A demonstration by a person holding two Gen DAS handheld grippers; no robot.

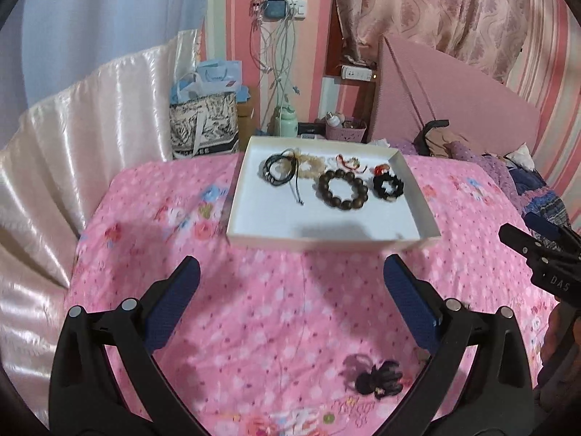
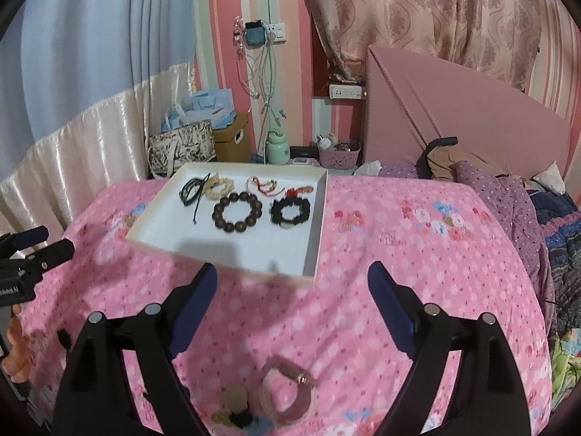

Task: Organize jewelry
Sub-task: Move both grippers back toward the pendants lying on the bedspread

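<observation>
Left gripper [image 1: 290, 283]: jaws spread, empty.
Right gripper [image 2: 292, 290]: jaws spread, empty.
White tray [image 1: 326, 241]: holds wooden bead bracelet [image 1: 343, 189], black scrunchie [image 1: 388, 185].

1. A bed [image 2: 417, 254] under a pink floral bedspread fills the foreground.
2. Behind it, a wall [image 2: 225, 36] striped pink, white and green.
3. Patterned pink curtains [image 2: 417, 18] hang upper right; a blue curtain [image 2: 90, 36] hangs left.
4. A pink padded headboard [image 2: 454, 109] stands on the right.
5. A socket [image 2: 277, 31] with dangling cables.
</observation>
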